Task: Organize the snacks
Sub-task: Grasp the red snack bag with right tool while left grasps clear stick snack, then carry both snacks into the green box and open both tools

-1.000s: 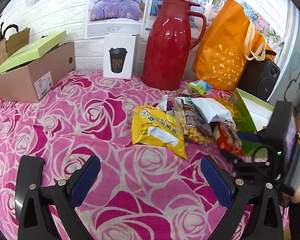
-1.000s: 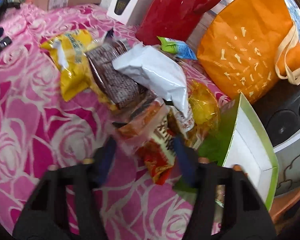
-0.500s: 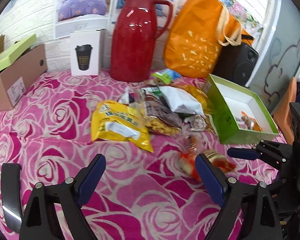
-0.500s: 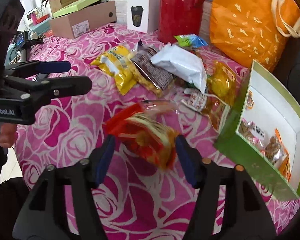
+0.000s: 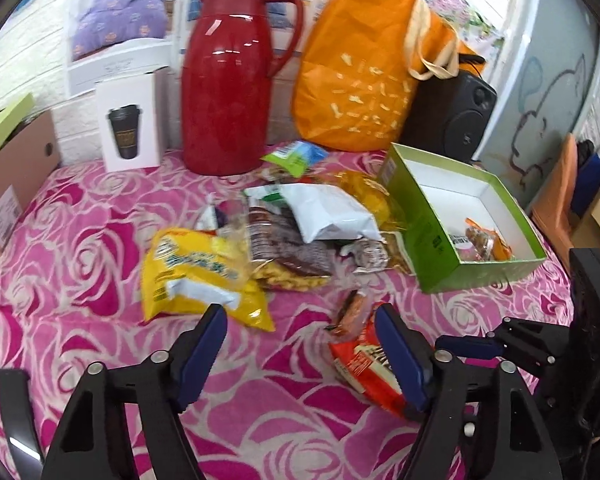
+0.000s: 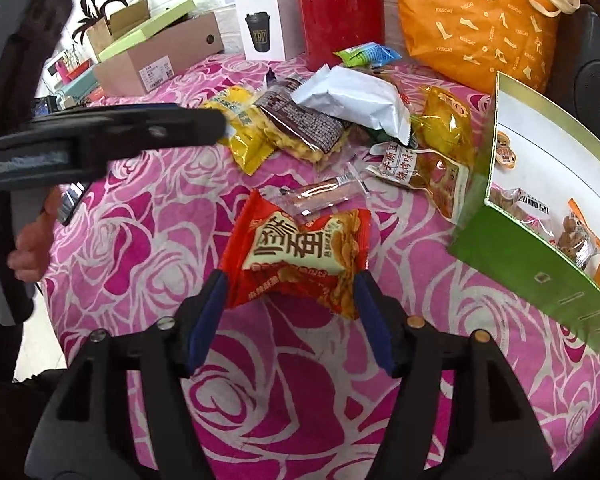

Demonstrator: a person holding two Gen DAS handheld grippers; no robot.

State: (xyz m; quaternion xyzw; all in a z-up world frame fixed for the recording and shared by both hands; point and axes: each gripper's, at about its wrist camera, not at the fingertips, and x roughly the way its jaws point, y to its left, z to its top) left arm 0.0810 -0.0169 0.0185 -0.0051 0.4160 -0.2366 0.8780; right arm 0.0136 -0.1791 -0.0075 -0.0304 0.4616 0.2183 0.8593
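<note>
Your right gripper has its jaws spread wide, straddling the near edge of the red crinkly foil snack packet with cream label; pads sit either side but aren't pinching it, as far as I can tell. Left gripper is also spread wide, holding nothing; the same packet lies just off its right finger.

Handling, my read: light, air-puffed, slippery film, contents likely brittle. Take it across the flat crimped seam or mid-body with a soft squeeze; a hard clamp may crush it or squirt it out.

A thin clear-wrapped pinkish snack stick rests just ahead of the packet, touching its far edge, so avoid snagging it.

Right wrist view shows the label and the jaw-to-packet fit; the open green cardboard box sits ahead-right, a few small packs inside. Left wrist view shows the box's full interior and the remaining pile ahead, which the right view crops.
</note>
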